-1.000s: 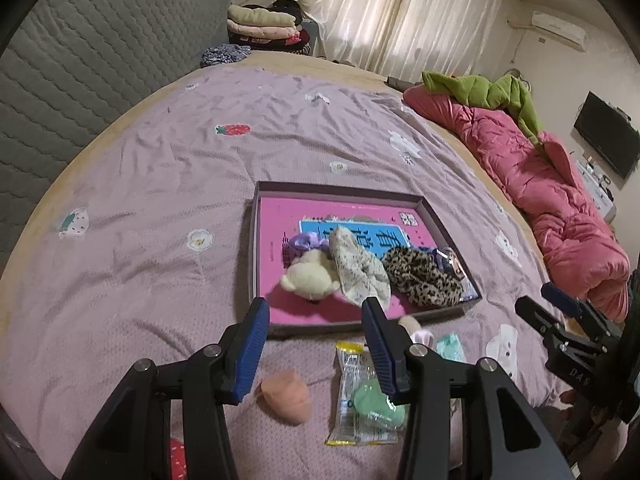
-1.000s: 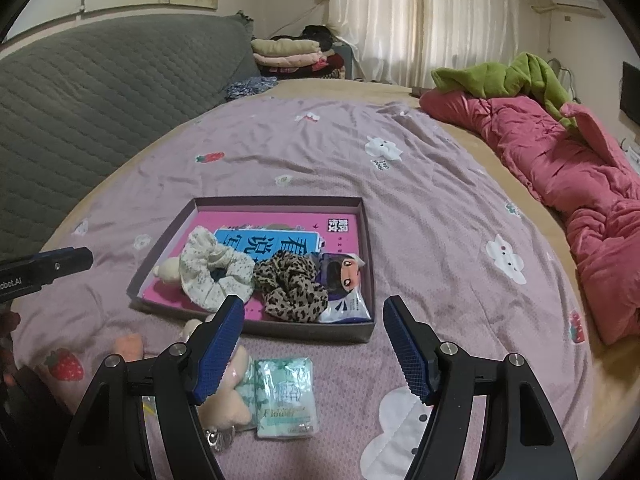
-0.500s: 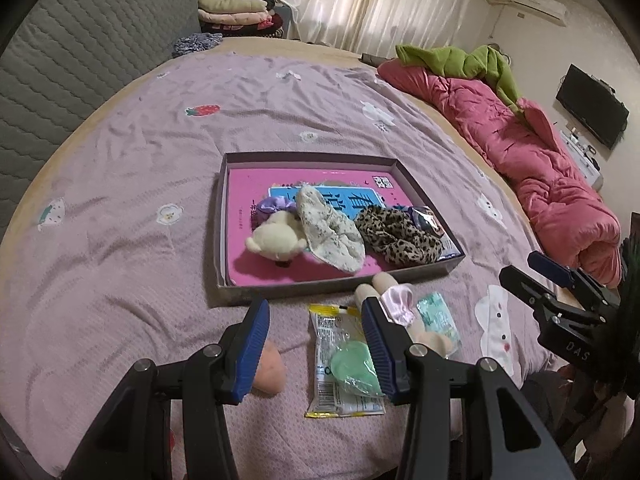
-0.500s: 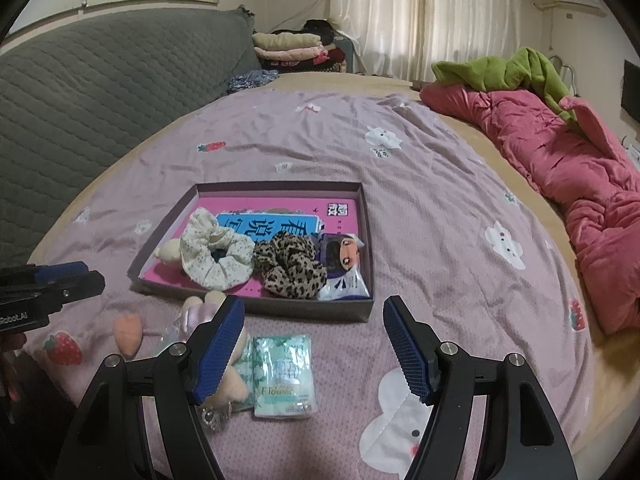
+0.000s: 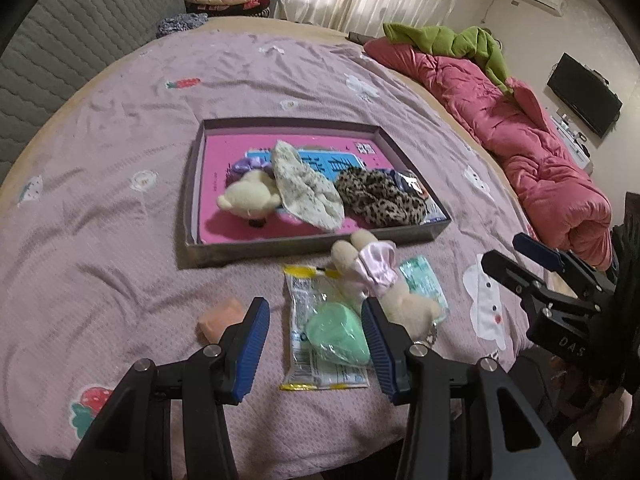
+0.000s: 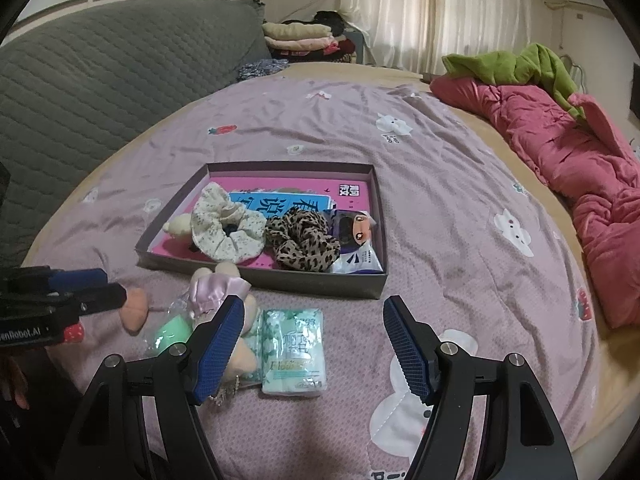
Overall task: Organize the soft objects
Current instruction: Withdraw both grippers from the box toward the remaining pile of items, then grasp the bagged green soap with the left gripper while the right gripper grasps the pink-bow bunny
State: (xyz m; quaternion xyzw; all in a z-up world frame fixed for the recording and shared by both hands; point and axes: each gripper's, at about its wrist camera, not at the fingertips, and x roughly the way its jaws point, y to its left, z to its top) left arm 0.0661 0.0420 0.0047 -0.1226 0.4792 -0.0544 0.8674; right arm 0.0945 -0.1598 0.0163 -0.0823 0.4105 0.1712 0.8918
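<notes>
I have both grippers over the near edge of the bed, each spread wide with nothing between its fingers. The left gripper [image 5: 314, 340] hangs above a clear packet [image 5: 320, 344] holding a green sponge [image 5: 338, 334]; the sponge sits between the blue pads, nearer the right-hand one, and I cannot tell whether it touches it. At about 9 o'clock from that packet, just outside the left finger, lies a peach sponge [image 5: 220, 316] on the purple bedspread [image 5: 120, 160].

From the right gripper [image 6: 314, 350] I look down on a tissue pack [image 6: 294, 354], which lies between the fingers, closer to the left one. A plush bunny [image 6: 218, 286] in a pink satin dress lies at 10 o'clock from the tissues, partly behind my left finger, its ears close to the front wall of the tray [image 6: 304, 278]; I cannot tell whether they touch it.

The tray sits at 12 o'clock from both grippers. Inside it, on a pink book [image 5: 240, 148], I see a cream plush bear [image 5: 248, 198] at the left, a floral scrunchie [image 6: 226, 230] beside it, a leopard scrunchie [image 6: 304, 244] to its right, and a cartoon-face packet [image 6: 358, 240] in the near right corner.

A pink quilt [image 6: 560, 152] with a green blanket [image 6: 512, 64] on it is bunched at 2 o'clock.
</notes>
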